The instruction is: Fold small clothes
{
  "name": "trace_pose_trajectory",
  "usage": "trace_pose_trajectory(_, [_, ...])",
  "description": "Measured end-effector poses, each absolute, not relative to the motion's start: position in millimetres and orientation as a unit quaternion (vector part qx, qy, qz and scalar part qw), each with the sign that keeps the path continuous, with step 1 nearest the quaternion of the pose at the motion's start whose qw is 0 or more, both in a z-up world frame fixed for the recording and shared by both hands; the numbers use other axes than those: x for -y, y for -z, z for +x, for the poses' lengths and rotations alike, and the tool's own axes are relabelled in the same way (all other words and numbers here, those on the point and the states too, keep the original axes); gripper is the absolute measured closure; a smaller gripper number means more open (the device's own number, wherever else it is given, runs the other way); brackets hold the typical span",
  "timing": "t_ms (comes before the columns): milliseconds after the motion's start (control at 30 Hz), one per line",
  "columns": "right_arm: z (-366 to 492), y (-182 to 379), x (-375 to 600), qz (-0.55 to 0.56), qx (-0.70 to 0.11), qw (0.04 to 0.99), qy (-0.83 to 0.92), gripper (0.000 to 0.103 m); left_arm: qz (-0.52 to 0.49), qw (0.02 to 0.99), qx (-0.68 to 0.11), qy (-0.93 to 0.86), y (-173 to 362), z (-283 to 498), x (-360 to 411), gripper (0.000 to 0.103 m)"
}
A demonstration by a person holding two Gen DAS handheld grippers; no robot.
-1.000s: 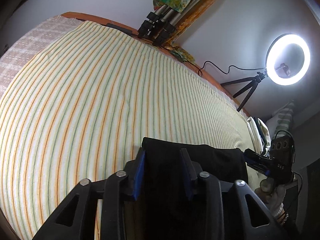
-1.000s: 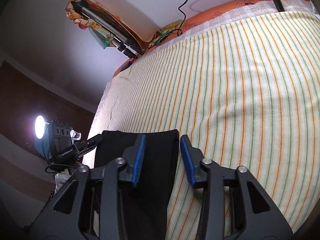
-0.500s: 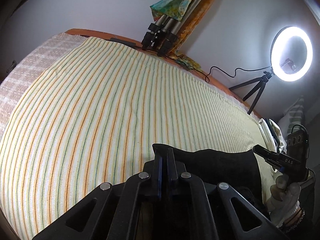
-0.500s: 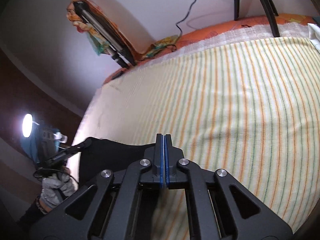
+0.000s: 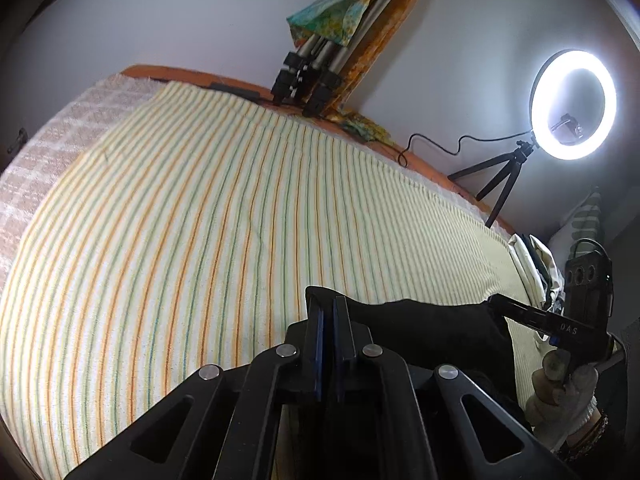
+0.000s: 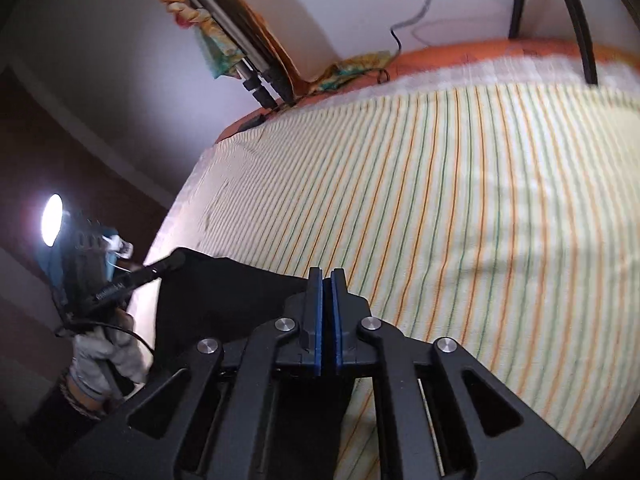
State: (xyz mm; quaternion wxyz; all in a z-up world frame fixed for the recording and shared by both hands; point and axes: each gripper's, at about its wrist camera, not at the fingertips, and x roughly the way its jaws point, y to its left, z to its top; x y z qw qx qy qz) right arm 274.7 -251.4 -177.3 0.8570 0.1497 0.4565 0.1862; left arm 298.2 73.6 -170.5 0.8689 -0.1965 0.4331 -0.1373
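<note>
Striped bed sheet, cream with orange and green lines, covers the bed; ring light on a small tripod at the far edge, folded tripod leaning on the wall. Black garment sits at the near edge of the bed, right under both cameras, its top edge lifted and stretched between the two tools. Left tool fingers pressed together on one upper corner of the cloth; right tool fingers also pressed together, pinching the opposite corner of the same black garment. Gloved hand visible holding the right tool from the left wrist view.

Handling guess: cloth looks thin, soft, very light, no stiffness at all; it sags between the grips and will drape wherever it is let go. Probably not slippery against the blue pads, not fragile. Best hold is right at the corners or hem, as now, so the edge stays taut and the fold lands straight. Lower part of the garment is hidden behind the tools, so how it lies is unclear. Dark fabric hides creases, so layers are hard to read.
</note>
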Motion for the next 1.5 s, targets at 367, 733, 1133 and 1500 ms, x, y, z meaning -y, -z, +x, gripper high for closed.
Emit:
trace_pose_trajectory(367, [272.5, 176.3, 285.0, 0.186, -0.464, 0.857, -0.126, 0.096, -0.210, 0.864, -0.444, 0.107, 177.0, 294.0, -95.6, 0.073])
trace_pose_trajectory(733, [208.7, 165.6, 302.7, 0.254, -0.472, 0.824, -0.180, 0.054, -0.311, 0.813, -0.471, 0.144, 180.3, 203.3, -128.3, 0.046])
trace_pose_trajectory(1133, [186.5, 193.1, 278.3, 0.273, -0.500, 0.796, -0.207, 0.054, -0.363, 0.782, -0.481, 0.158, 189.3, 172.4, -111.8, 0.044])
trace_pose_trajectory(1500, [206.2, 203.0, 257.1, 0.319, -0.476, 0.790, -0.218, 0.054, -0.354, 0.788, -0.473, 0.174, 190.6, 183.1, -87.1, 0.046])
